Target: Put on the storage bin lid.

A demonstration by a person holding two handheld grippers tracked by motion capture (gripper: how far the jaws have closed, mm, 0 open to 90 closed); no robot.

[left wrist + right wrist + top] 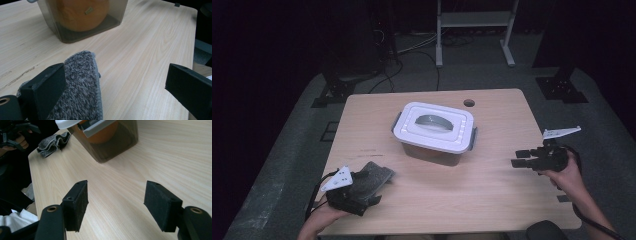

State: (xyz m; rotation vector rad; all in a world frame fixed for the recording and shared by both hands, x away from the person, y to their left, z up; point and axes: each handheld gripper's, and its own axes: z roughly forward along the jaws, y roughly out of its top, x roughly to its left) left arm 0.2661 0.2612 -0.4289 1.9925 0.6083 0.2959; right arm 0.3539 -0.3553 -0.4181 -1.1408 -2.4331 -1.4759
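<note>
Two grippers wide open | high view: left gripper (371, 190) over grey cloth (373, 179), lidded box (433, 131) mid-table, right gripper (518, 157) empty; cloth may drag | left gripper view: cloth (82, 87) beside one jaw, ungripped; box top cut off | right gripper view: orange contents (102, 135) unclear.
</note>
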